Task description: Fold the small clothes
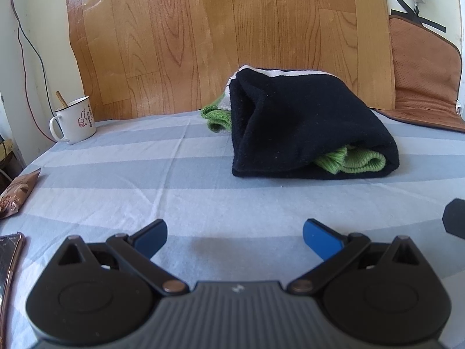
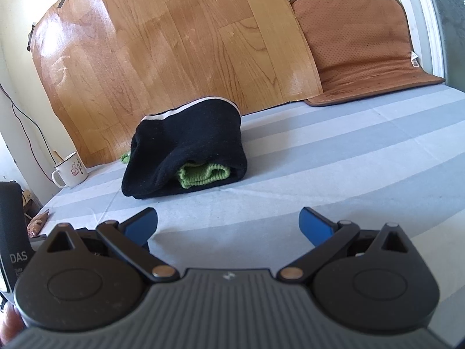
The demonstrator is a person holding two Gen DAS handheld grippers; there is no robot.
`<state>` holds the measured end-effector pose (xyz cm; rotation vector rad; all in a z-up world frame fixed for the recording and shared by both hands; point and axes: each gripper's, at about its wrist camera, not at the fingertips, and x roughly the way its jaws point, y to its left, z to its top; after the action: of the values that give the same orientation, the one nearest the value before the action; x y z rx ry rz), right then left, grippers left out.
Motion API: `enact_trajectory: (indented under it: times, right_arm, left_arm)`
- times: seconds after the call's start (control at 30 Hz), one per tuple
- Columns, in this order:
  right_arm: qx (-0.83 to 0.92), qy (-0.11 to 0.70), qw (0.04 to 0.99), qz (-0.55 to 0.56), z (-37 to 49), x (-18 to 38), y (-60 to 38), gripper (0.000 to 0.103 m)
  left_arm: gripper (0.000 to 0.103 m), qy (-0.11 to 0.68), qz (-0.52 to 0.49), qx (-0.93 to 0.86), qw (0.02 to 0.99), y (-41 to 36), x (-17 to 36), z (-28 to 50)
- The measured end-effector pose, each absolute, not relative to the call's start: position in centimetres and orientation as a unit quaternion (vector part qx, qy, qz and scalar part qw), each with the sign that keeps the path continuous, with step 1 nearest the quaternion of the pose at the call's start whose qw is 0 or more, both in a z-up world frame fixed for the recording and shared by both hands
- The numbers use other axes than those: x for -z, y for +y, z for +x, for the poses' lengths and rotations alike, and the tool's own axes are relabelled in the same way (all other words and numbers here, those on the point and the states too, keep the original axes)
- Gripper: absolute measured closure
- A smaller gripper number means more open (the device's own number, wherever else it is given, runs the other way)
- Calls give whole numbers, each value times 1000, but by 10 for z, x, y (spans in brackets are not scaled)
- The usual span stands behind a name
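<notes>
Here the black garment is shown lying as a folded bundle on the striped sheet of a bed, near the wood-patterned panel at the back, with a green knit piece tucked inside its open near end and a little more green visible at the far left. The left gripper and the right gripper are both seen well apart from the bundle, each with its blue fingers spread wide and nothing held between them. The folding is judged to be largely done. If a further fold or tidying is intended, it is best done by approaching low over the sheet, pinching through all layers at the two near corners, and tucking the protruding green edge inside before the cloth is lifted, so that the soft stack is not dragged open. The long axis of the bundle is seen to run roughly from the near edge toward the panel, slightly angled, with the open end facing the cameras and the white-trimmed edge at the far top. A mug stands at the left.
</notes>
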<state>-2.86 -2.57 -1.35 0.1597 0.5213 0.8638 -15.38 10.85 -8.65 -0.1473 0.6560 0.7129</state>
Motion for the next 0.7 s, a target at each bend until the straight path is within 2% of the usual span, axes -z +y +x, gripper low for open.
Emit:
enact_trajectory:
  times: [0.7]
  right_arm:
    - [-418, 222, 878, 76, -40, -4, -32, 0]
  left_arm:
    - [0, 324, -85, -355, 873, 100, 73, -163]
